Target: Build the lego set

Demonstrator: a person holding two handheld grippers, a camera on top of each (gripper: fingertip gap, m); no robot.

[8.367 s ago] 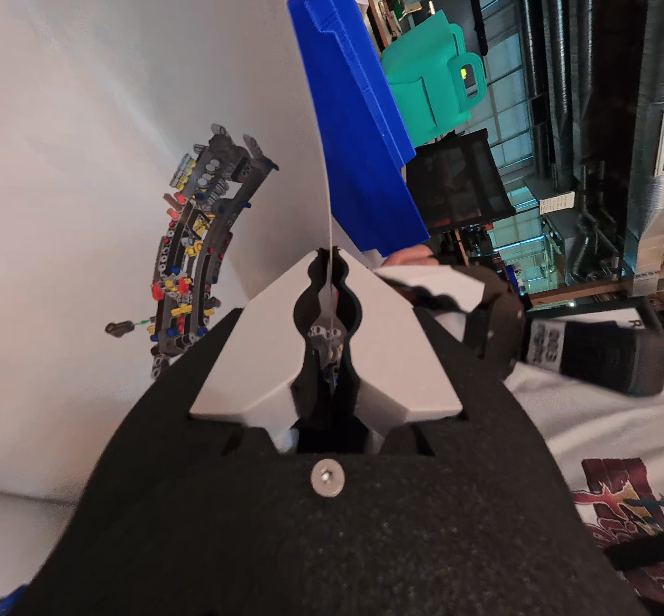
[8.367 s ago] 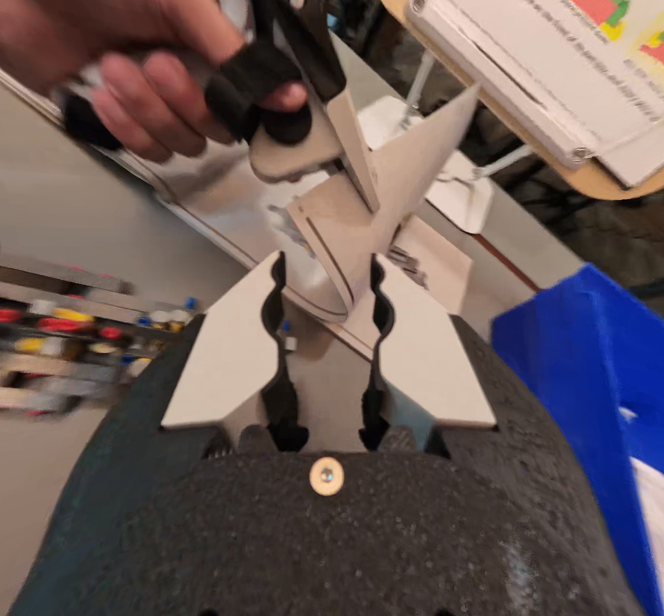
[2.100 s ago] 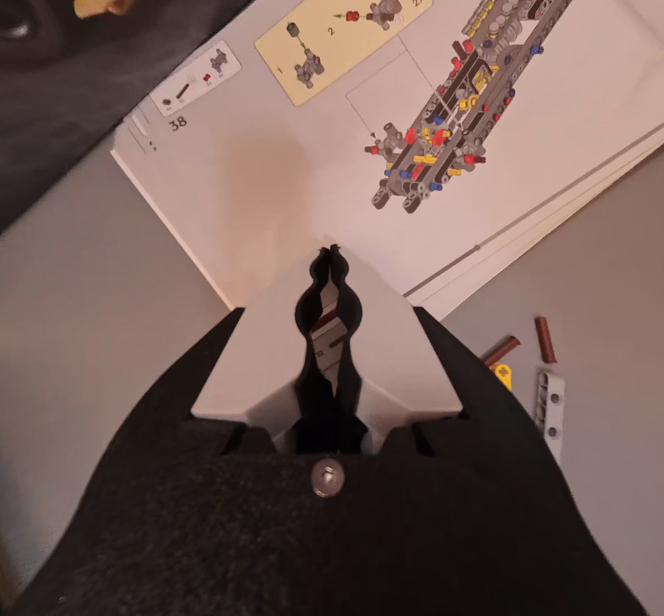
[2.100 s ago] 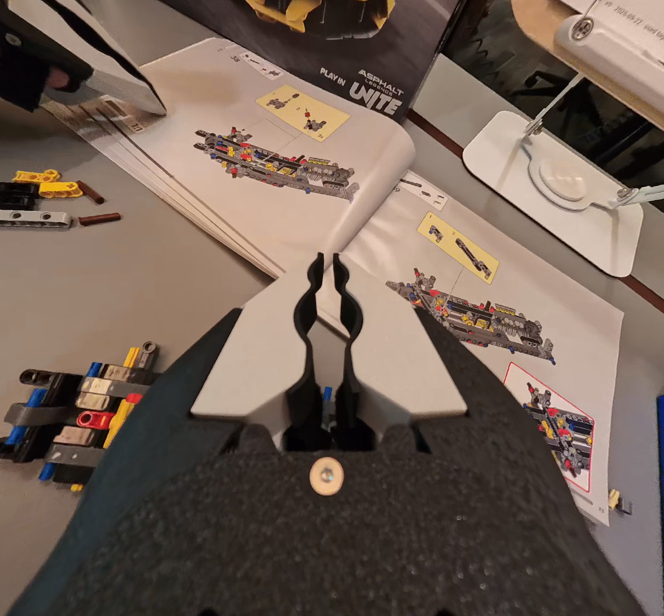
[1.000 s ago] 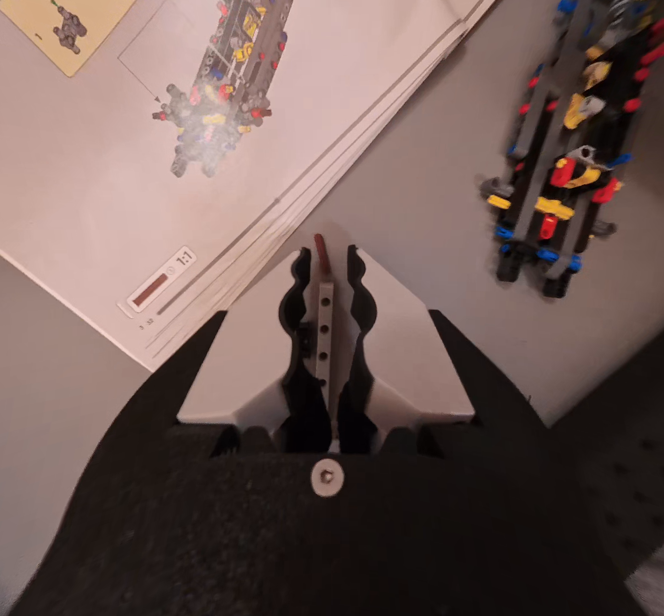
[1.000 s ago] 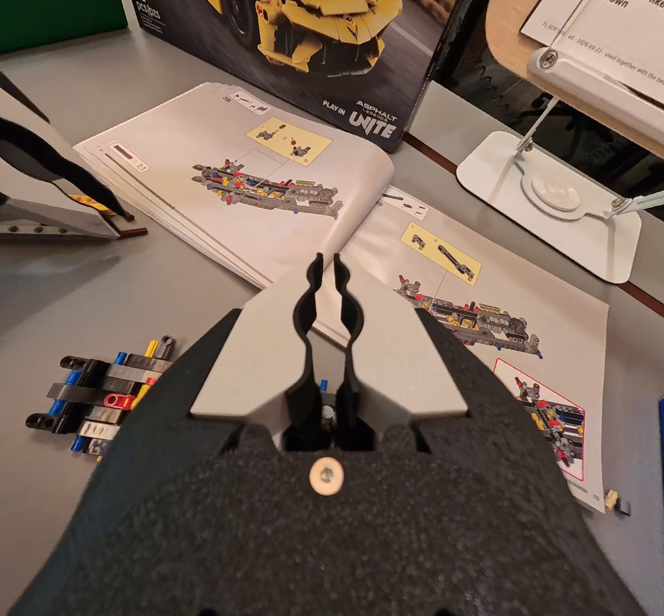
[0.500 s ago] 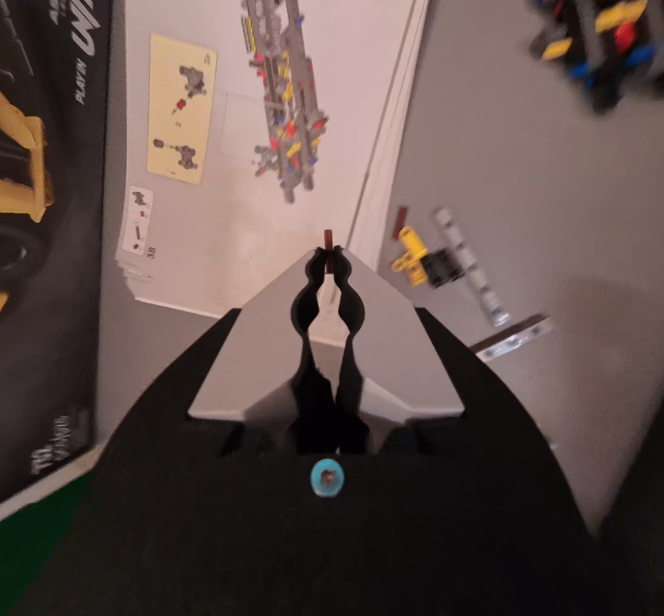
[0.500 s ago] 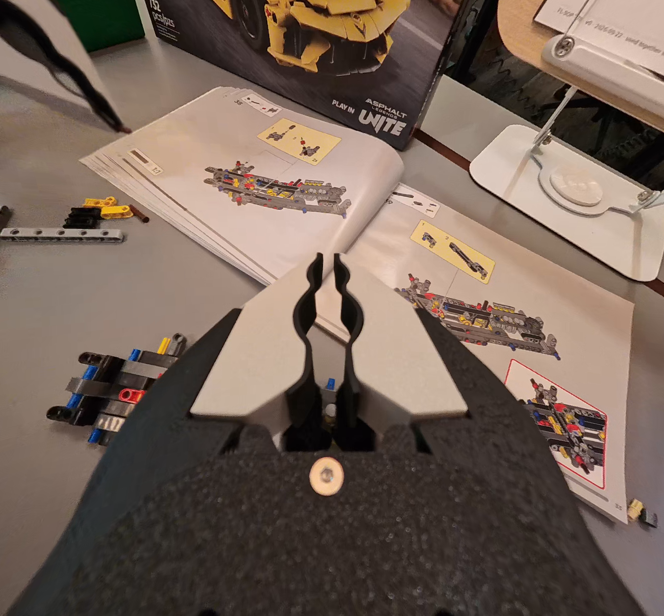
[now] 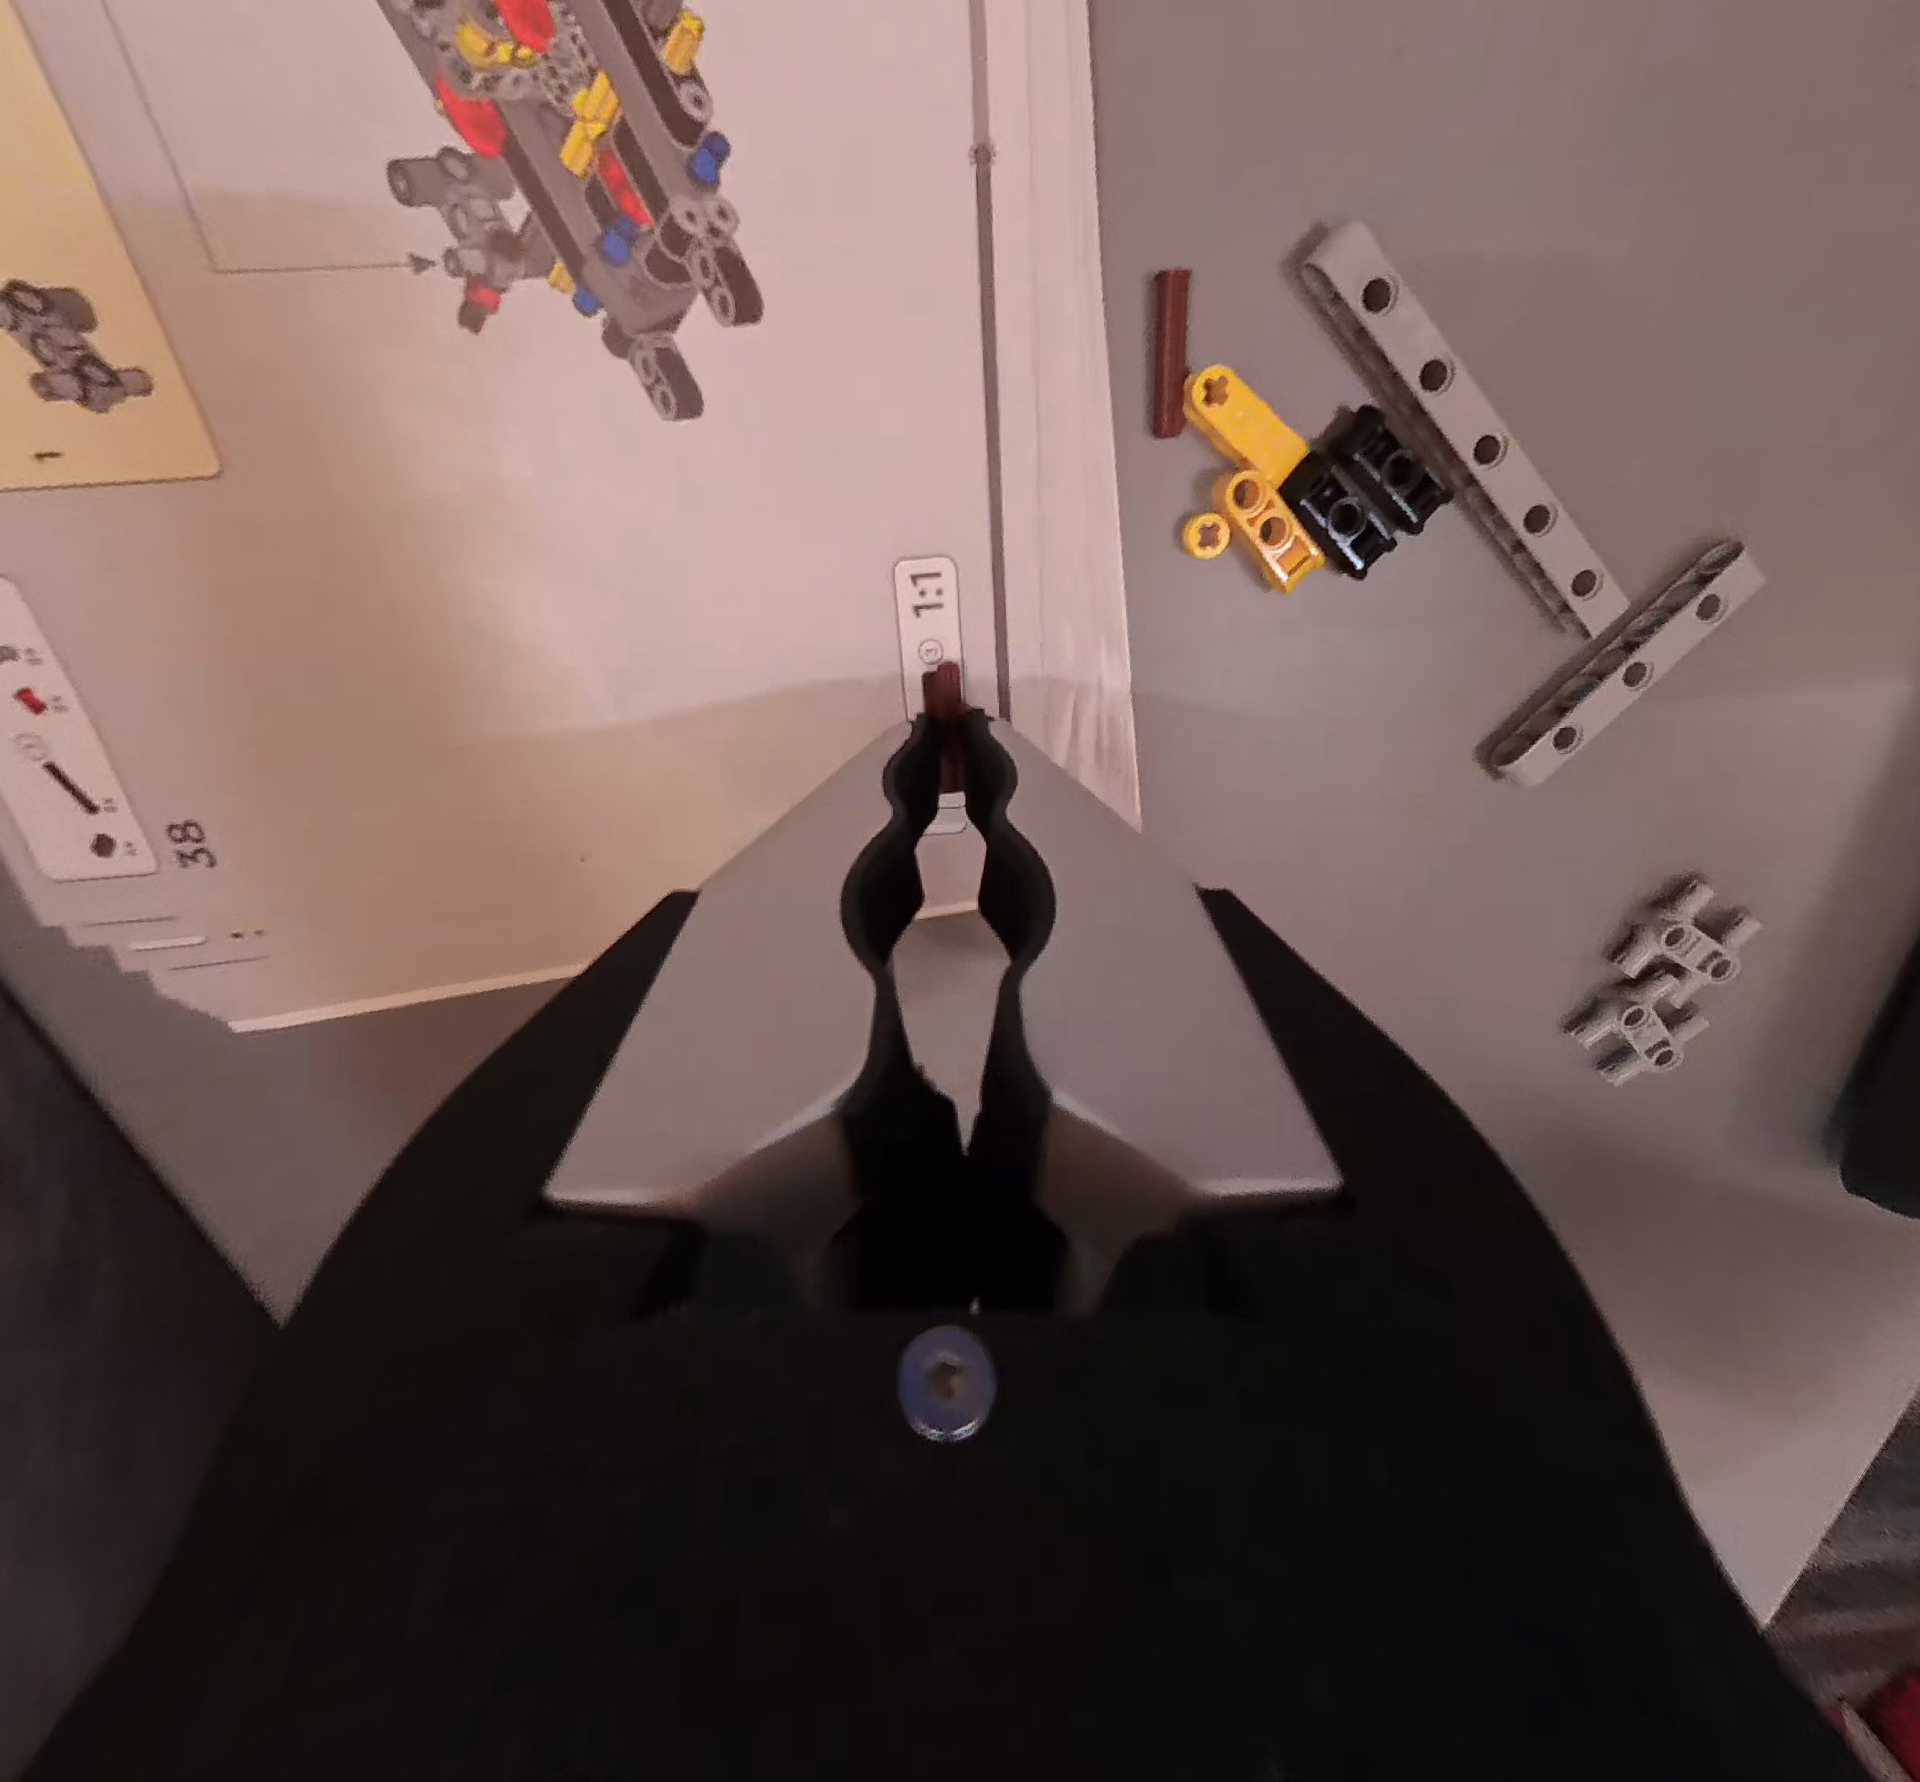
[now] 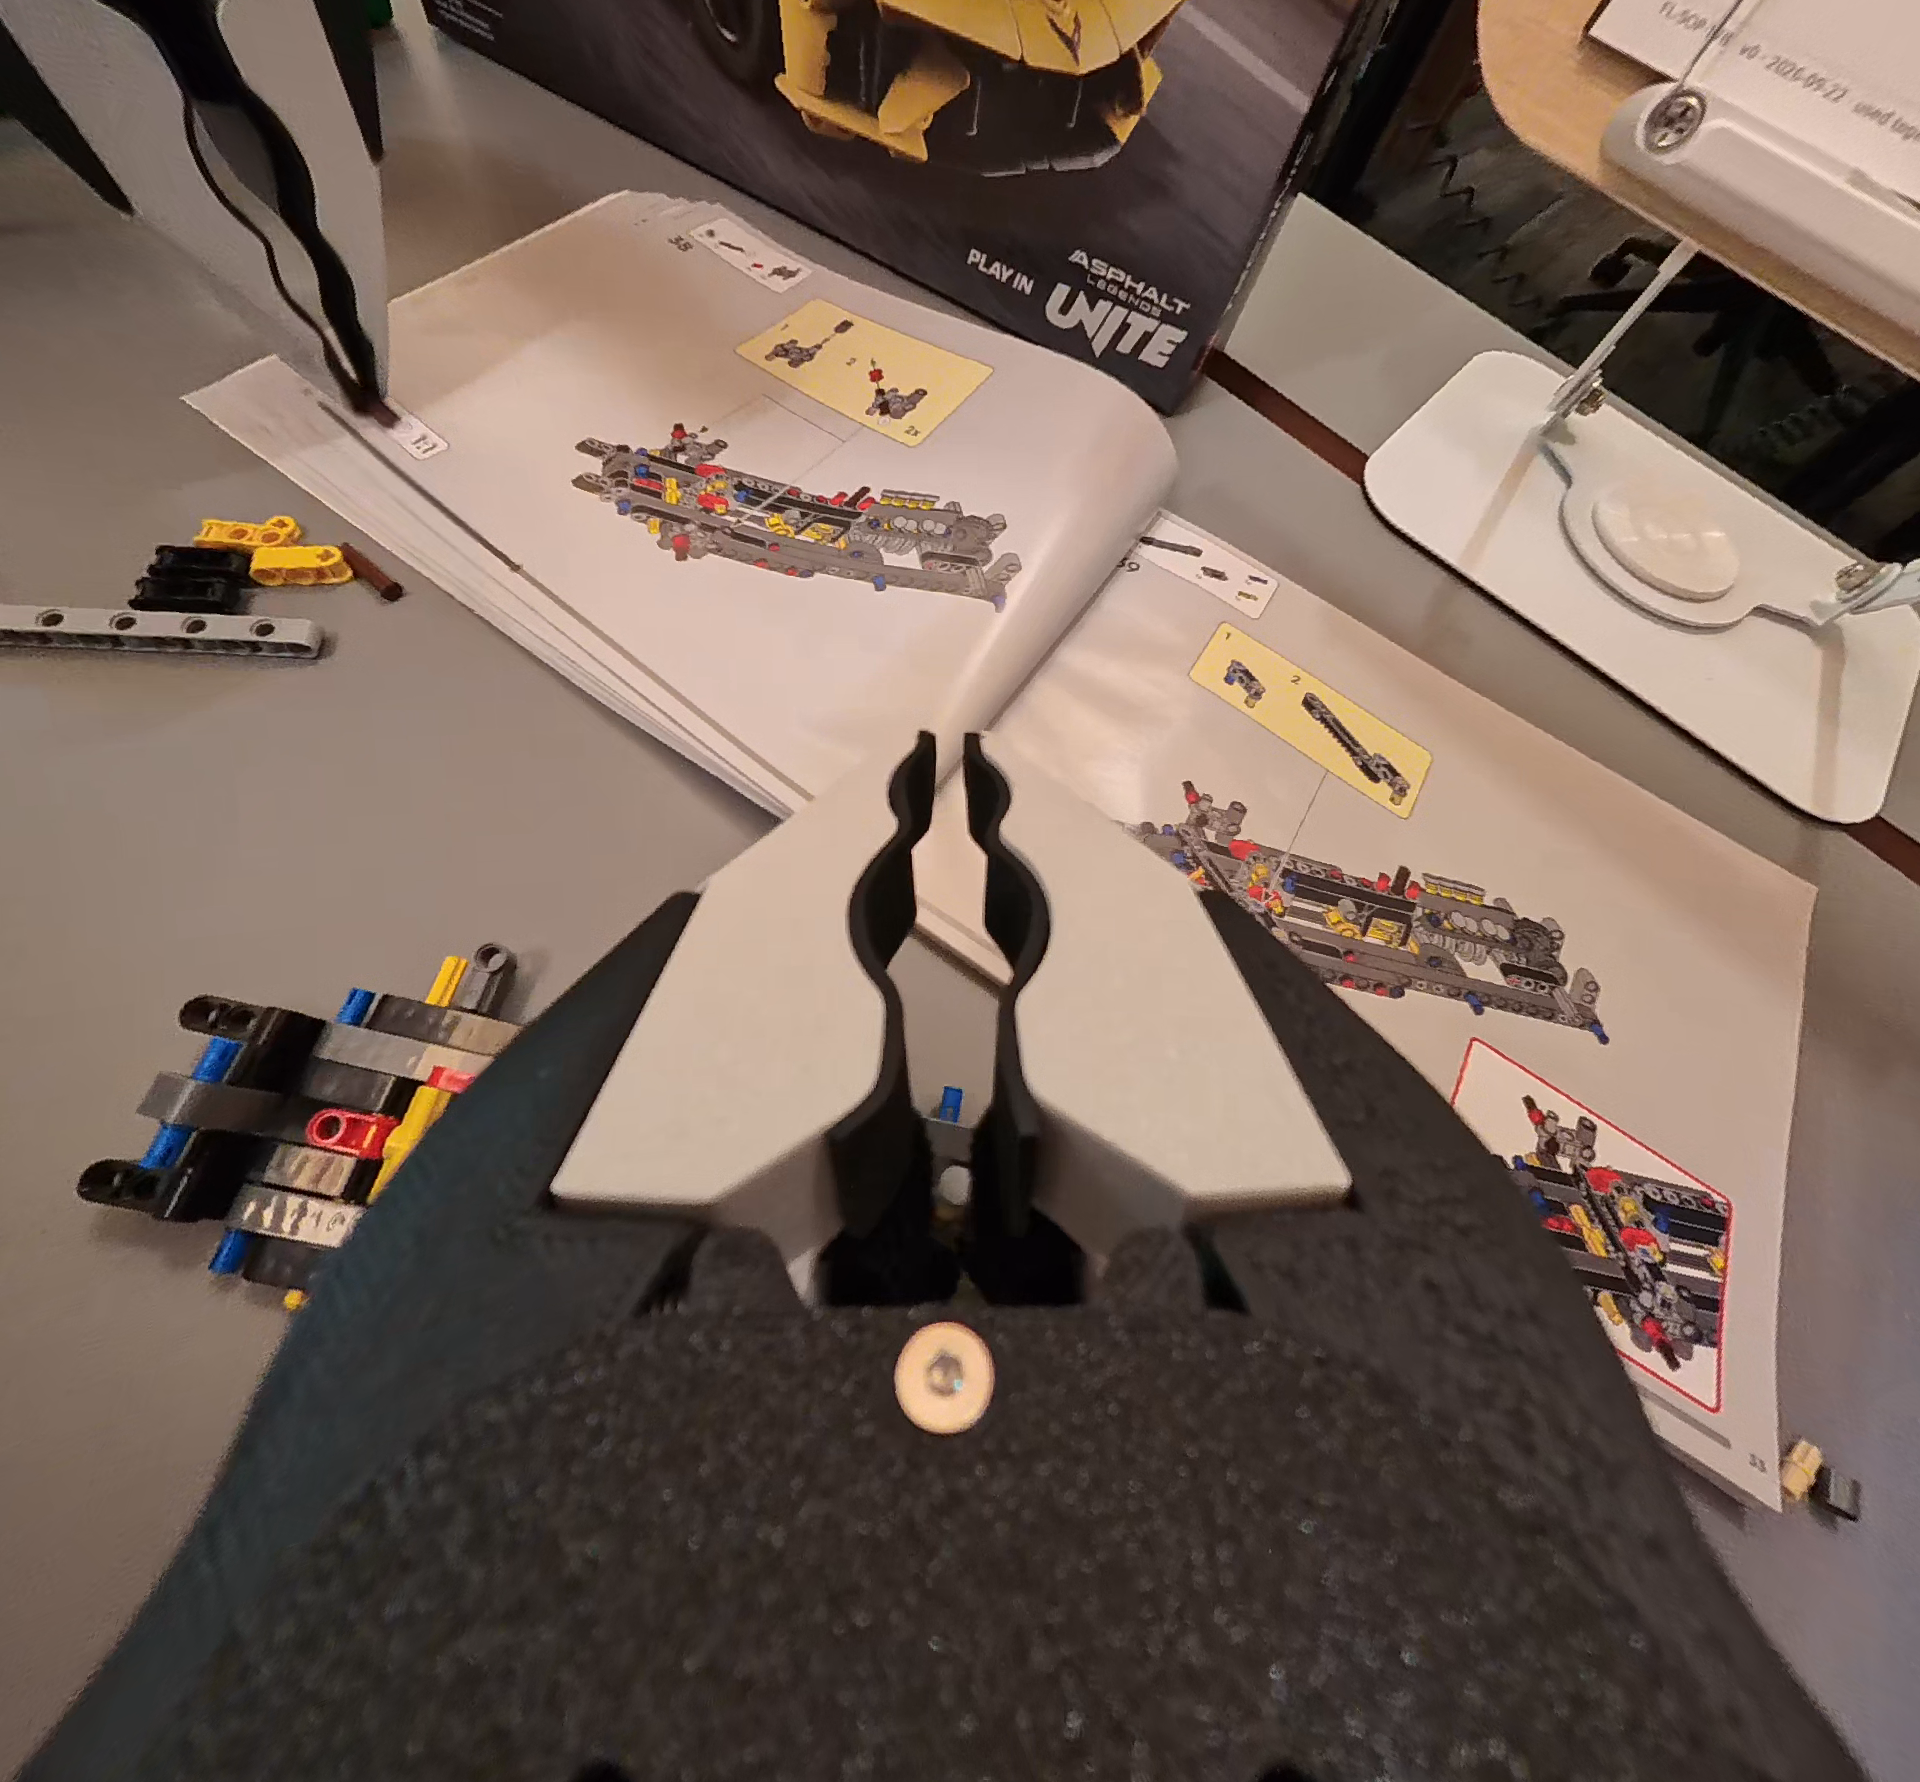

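The left gripper point(image 9: 943, 730) has its fingers clenched on a brown axle point(image 9: 941, 688), whose end pokes out past the tips, down on the manual point(image 9: 499, 589) at the small scale box by the page edge. The right gripper point(image 10: 943, 750) hovers over the manual's fold, fingers nearly closed and empty. Only the left view shows the grey connectors point(image 9: 1652, 979) and second beam point(image 9: 1626, 678) on the table point(image 9: 1455, 70); only the right shows the chassis point(image 10: 281, 1109), box point(image 10: 935, 70) and stand point(image 10: 1621, 589).
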